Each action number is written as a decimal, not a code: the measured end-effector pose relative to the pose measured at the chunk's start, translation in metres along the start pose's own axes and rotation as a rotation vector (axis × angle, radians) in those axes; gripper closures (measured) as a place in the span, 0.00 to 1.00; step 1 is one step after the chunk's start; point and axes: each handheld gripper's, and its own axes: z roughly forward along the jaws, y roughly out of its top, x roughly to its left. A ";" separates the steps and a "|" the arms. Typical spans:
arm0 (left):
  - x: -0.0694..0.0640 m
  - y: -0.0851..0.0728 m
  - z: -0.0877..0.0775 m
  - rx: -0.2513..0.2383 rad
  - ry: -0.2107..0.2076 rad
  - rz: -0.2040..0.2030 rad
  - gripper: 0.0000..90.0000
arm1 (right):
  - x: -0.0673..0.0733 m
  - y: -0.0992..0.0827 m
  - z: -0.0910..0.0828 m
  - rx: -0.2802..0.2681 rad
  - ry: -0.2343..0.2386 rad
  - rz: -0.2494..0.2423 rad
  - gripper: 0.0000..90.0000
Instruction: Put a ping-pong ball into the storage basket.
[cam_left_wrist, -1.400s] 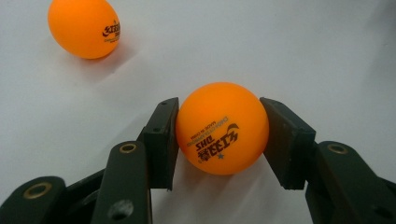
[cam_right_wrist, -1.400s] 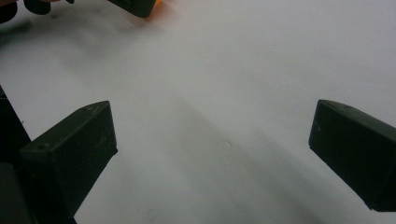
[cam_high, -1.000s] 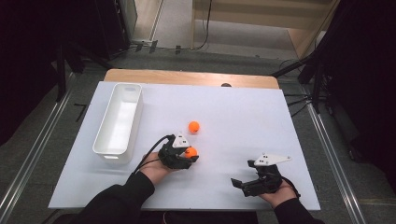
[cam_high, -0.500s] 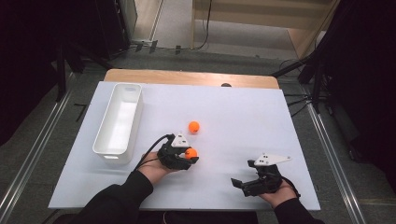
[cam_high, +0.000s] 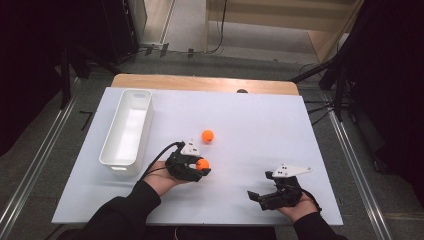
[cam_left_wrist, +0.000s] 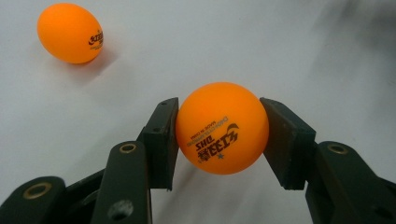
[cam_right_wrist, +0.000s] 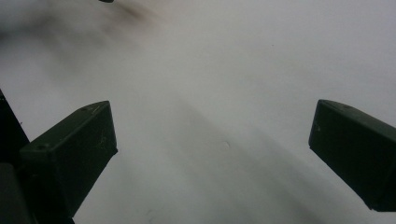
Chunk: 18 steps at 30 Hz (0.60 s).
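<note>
White plastic, long and narrow, the tray (cam_high: 125, 131) lies at the left of the high view on the pale table (cam_high: 260, 125), and nothing can be seen inside it. Right of the tray, near the frame's centre, the left claw (cam_high: 202, 166) is clamped on an orange ball (cam_high: 202, 164), low over the tabletop. In the left gripper view that ball (cam_left_wrist: 222, 128) sits squarely between the two black pads, glossy and round, with dark print and a small star stamped on its lower face, upside down to the camera. A second orange ball (cam_high: 207, 135) rests free on the table just above the held one; it appears at the upper left of the left gripper view (cam_left_wrist: 70, 32), bearing similar print. At lower right of the high view, the right claw (cam_high: 256, 195) stands wide with nothing between its pads, well apart from both balls.
</note>
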 end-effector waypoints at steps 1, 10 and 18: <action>0.000 0.000 0.000 0.000 0.000 0.000 0.56 | 0.000 0.000 0.000 0.000 0.000 0.000 0.00; 0.002 0.003 -0.009 0.007 -0.025 -0.013 0.56 | 0.000 0.000 0.000 -0.007 0.000 -0.001 0.00; 0.003 0.004 -0.015 0.018 -0.044 -0.018 0.56 | -0.002 0.000 0.000 -0.005 -0.001 -0.003 0.00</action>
